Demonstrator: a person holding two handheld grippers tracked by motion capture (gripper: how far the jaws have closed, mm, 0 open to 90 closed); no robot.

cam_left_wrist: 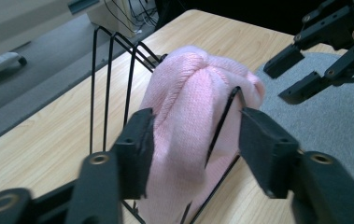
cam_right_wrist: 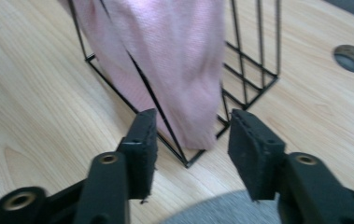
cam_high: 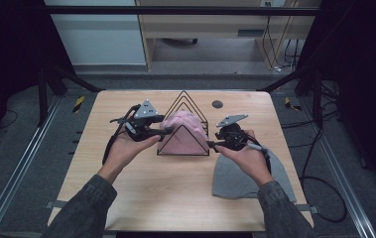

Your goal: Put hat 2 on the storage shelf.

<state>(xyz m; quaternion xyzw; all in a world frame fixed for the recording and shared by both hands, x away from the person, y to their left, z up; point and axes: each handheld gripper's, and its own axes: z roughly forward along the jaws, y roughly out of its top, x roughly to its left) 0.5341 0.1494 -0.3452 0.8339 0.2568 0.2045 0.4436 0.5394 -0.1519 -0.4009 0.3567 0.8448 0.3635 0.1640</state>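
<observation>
A pink knit hat (cam_high: pixel 183 134) sits inside a black wire rack (cam_high: pixel 185 96) of triangular frames at the middle of the wooden table (cam_high: pixel 165 198). My left gripper (cam_high: pixel 163 133) is at the rack's left side. Its jaws are open, with the pink hat (cam_left_wrist: pixel 193 107) and one wire of the rack (cam_left_wrist: pixel 102 70) between them (cam_left_wrist: pixel 195 140). My right gripper (cam_high: pixel 213 145) is at the rack's right end, open, its jaws (cam_right_wrist: pixel 191 140) on either side of the rack's lower corner (cam_right_wrist: pixel 258 70) and the hanging edge of the hat (cam_right_wrist: pixel 165 56). It also shows in the left gripper view (cam_left_wrist: pixel 296 74).
A grey knit hat (cam_high: pixel 245 178) lies flat on the table under my right hand, near the right edge. A round cable hole (cam_high: pixel 217 104) is behind the rack. Metal rails and cables run along the floor on both sides.
</observation>
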